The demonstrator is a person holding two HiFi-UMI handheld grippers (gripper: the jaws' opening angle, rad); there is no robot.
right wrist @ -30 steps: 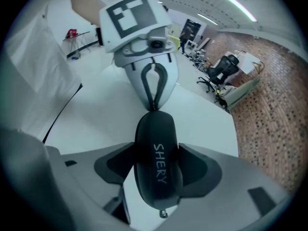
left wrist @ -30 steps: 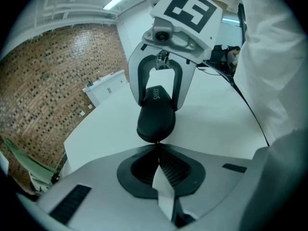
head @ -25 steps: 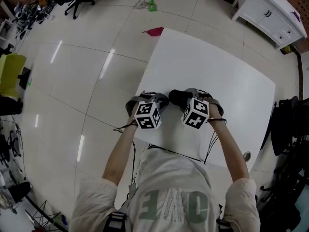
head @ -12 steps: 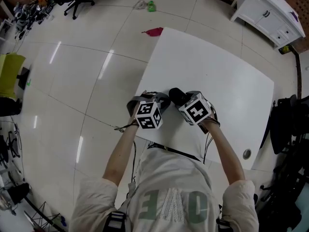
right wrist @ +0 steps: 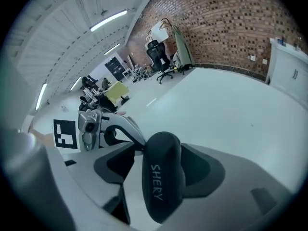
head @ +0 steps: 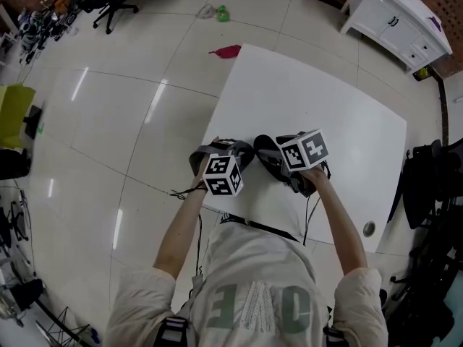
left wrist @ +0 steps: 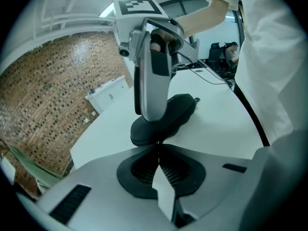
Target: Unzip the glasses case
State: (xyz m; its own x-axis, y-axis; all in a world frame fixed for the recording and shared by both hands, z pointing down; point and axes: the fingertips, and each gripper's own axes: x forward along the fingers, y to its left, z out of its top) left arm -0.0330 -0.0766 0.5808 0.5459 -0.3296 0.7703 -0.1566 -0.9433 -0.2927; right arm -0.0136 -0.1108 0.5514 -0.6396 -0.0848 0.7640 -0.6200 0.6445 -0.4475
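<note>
**A:** Start at the right tool (right wrist: pixel 161 158). What is it doing?

**B:** It is clenched across the waist of a black oval glasses case (right wrist: pixel 162 189), one pad on each flank, with the white printed lettering (right wrist: pixel 156 182) facing its camera. The left tool (left wrist: pixel 159 150) has its jaws pressed together. Its tips sit right at the case's near end, at the case's 9 o'clock in the head view.

**A:** And where is the case?

**B:** Between the two tools, over the near edge of the flat white surface (head: pixel 325 107), about 6 o'clock on it.

**A:** How should the unzipping go?

**B:** I'd judge the right tool to be the anchor. It should hold firmly without squeezing the shell down onto the track. The left tool needs the slider's tab, not the fabric. It should draw the tab along the seam and follow the curve round the end, not tug outward. Rolling the case so the seam faces the pulling tool would likely help at the corners.

**A:** What can't you make out?

**B:** The zip itself; no view shows teeth or a slider plainly. A small dark nub (left wrist: pixel 196 99) sticks out at the case's far end, toward 1 o'clock in the left gripper view, and it may be a pull or a loop. Whether the left tool pinches anything thin, I cannot tell. In the head view the black-and-white marker cubes (head: pixel 221 175) cover both sets of tips. I also can't tell whether the case rests on the surface or hangs just above it.
</note>
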